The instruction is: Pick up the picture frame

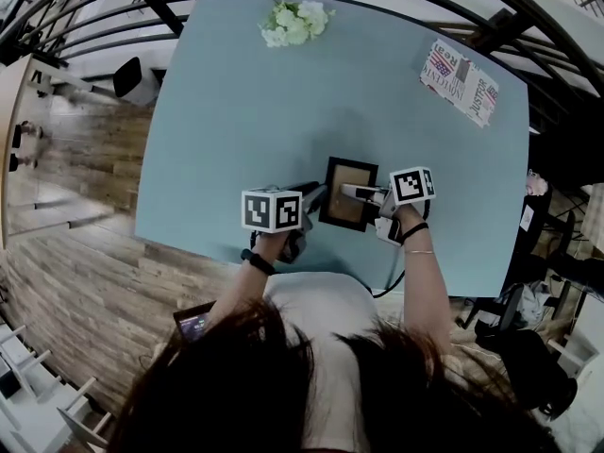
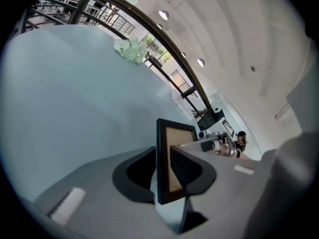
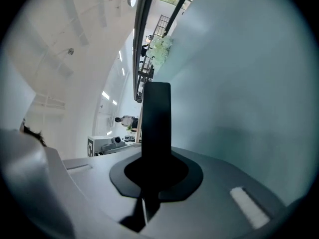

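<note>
The picture frame (image 1: 347, 194) has a black border around a tan panel and sits near the front of the pale blue table (image 1: 236, 111). My right gripper (image 1: 356, 192) is shut on its right edge; in the right gripper view the frame (image 3: 156, 118) shows edge-on as a dark slab clamped between the jaws (image 3: 156, 171). My left gripper (image 1: 316, 194) is at the frame's left side. In the left gripper view the frame (image 2: 174, 138) stands between the open jaws (image 2: 162, 171), with a thin gap at the left pad.
A bunch of white flowers (image 1: 295, 22) lies at the table's far edge. A printed magazine (image 1: 460, 81) sits at the far right corner. Black railings curve behind the table. Wooden floor lies to the left, and the table's front edge is just below the grippers.
</note>
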Tool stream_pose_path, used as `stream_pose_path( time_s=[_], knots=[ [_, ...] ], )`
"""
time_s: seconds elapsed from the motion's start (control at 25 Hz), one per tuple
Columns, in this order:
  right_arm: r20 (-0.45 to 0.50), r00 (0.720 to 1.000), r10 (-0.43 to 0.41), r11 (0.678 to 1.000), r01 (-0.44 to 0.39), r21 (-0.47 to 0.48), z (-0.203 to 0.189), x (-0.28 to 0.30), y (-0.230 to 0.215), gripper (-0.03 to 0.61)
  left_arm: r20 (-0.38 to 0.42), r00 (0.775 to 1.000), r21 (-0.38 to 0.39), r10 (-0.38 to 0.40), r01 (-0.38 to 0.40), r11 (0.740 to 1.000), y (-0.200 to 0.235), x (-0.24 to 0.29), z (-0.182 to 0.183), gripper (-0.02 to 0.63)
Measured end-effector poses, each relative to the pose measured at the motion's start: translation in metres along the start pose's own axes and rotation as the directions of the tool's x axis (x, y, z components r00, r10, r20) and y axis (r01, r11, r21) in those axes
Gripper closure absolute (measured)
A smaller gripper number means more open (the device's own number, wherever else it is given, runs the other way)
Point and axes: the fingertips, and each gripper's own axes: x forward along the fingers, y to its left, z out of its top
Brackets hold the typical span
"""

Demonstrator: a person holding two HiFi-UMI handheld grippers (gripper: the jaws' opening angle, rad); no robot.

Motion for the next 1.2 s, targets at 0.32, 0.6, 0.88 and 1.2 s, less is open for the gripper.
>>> stream_pose_path(
  time_s=[0.32,0.6,0.88,1.2],
  knots=[
    [0.098,0.994,-0.05,0.989,0.063,-0.13,0.012,-0.029,0.032,0.568,0.105,0.994,0.087,-0.012,0.002,0.996,-0.021,-0.028,0.033,0.476],
    [0.241,0.969,-0.057,0.957,0.121,-0.263,0.034,-0.062,0.083,0.568,0.198,0.979,0.172,-0.05,0.015,0.985,-0.048,-0.056,0.069,0.476],
    [0.41,0.907,-0.093,0.875,0.271,-0.401,0.056,-0.103,0.134,0.568,0.283,0.956,0.277,-0.078,-0.004,0.961,-0.076,-0.086,0.101,0.476],
    [0.588,0.784,-0.198,0.702,0.532,-0.473,0.059,-0.136,0.168,0.568,0.398,0.911,0.412,-0.105,-0.075,0.908,-0.11,-0.115,0.13,0.482]
  ],
)
